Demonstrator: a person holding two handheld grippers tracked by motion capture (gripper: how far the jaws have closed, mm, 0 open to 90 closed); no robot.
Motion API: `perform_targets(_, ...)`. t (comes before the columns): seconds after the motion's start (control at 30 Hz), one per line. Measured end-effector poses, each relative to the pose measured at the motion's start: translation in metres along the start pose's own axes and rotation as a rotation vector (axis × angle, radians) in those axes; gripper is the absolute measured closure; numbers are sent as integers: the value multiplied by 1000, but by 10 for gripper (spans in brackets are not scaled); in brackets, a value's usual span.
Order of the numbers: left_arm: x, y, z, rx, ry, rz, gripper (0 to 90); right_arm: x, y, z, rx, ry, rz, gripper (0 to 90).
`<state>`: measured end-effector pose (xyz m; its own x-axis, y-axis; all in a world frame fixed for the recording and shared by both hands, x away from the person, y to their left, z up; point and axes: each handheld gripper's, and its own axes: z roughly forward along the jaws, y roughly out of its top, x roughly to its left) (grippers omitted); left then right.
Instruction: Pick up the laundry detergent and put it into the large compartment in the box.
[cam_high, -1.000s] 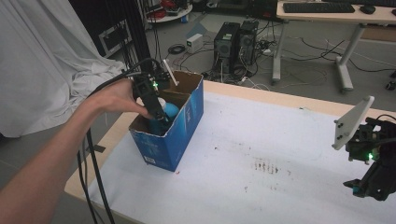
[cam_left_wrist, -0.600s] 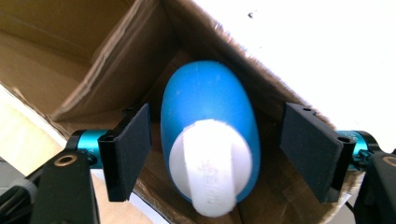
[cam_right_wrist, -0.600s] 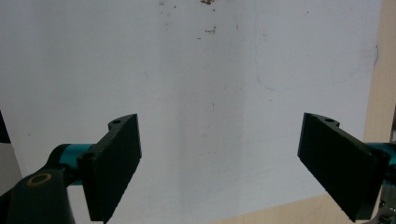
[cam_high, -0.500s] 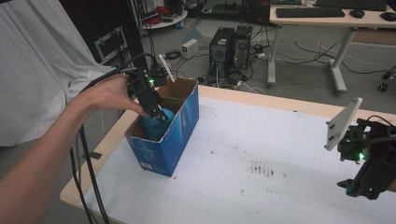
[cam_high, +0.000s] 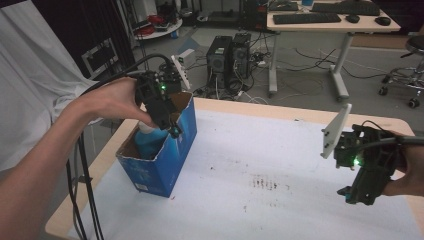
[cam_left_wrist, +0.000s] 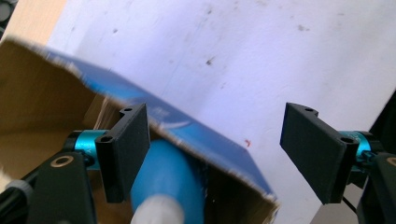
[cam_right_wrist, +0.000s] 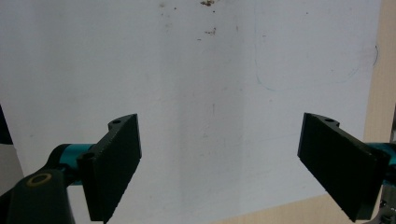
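- Left hand-held gripper sits over the open top of a blue cardboard box, pointing down into it. The person's left hand is wrapped around its body.
- Its jaws are spread wide with nothing between them. In the left gripper view they straddle the box's near wall: one jaw is inside the box, the other hangs outside over the white worktop.
- Right below and beside that inside jaw there's a blue bottle with a white cap, lying in the box. Can't tell if the jaw actually touches it, but it's super close.
- Right hand-held gripper is way off on the other side, well apart from the box, held low above the worktop by the right hand.
- Its jaws are wide open too and hold nothing; just stained white worktop surface under them in the right gripper view, with the wooden edge showing at the side.
- Grey plate sticks up on top of the right one.
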<state>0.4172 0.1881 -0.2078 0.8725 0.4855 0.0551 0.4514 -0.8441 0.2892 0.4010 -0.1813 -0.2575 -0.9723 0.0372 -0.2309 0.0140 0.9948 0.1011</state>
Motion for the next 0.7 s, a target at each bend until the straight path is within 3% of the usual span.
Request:
perform_targets(0.07,0,0,0,0,0,0,242,0,0,0,-1,2,-1,126)
perform_targets(0.1,-11,21,4,17,-22,45,213,-2,0,1,-5,3,-1,126)
perform_targets(0.2,-21,39,9,40,-20,103,175,-3,0,1,-2,7,11,126)
perform_targets(0.27,-21,39,9,40,-20,103,160,-4,0,1,-2,6,9,126)
perform_targets(0.3,-27,55,13,42,-23,142,159,-4,0,1,-5,9,14,126)
perform_targets(0.37,-28,59,14,43,-27,150,160,-4,0,0,-4,6,18,126)
perform_targets(0.4,-32,68,18,55,-34,179,160,-4,-1,-1,-5,9,16,126)
perform_targets(0.5,-35,71,20,62,-40,195,160,-4,-1,-1,-6,9,19,126)
perform_targets(0.53,-40,78,26,70,-48,225,160,-5,-2,-3,-11,5,22,126)
perform_targets(0.7,-44,87,38,95,-61,245,160,-5,-2,-6,-15,-2,29,126)
